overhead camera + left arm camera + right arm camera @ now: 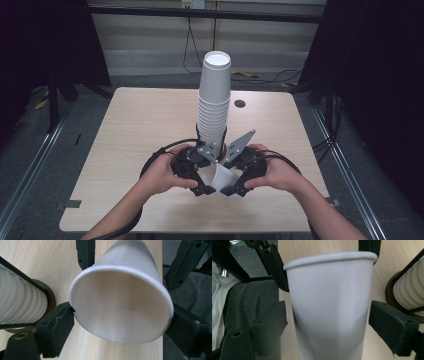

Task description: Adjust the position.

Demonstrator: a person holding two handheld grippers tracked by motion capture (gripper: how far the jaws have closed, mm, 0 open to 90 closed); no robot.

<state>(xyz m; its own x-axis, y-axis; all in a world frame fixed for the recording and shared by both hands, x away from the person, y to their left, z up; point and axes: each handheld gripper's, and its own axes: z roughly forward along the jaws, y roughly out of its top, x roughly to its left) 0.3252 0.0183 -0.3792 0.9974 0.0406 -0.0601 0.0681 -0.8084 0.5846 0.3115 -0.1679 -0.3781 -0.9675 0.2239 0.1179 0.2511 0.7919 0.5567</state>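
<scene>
Cup: single white paper cup [220,177], lying tilted between both grippers, above the near edge of the table [135,125], just in front of the stack.
Axis: long axis runs roughly across, mouth toward the left gripper [200,187], base end toward the right gripper [235,189].
Left gripper: clamped on the cup's rim, pads [61,322] touching both sides.
Right gripper: jaws either side of the cup's wall; whether the pads [387,320] press cannot be told.
Stack: one tall upright column of nested white cups [214,105], on a brown round base; exact count unclear.
Hands: two.
</scene>
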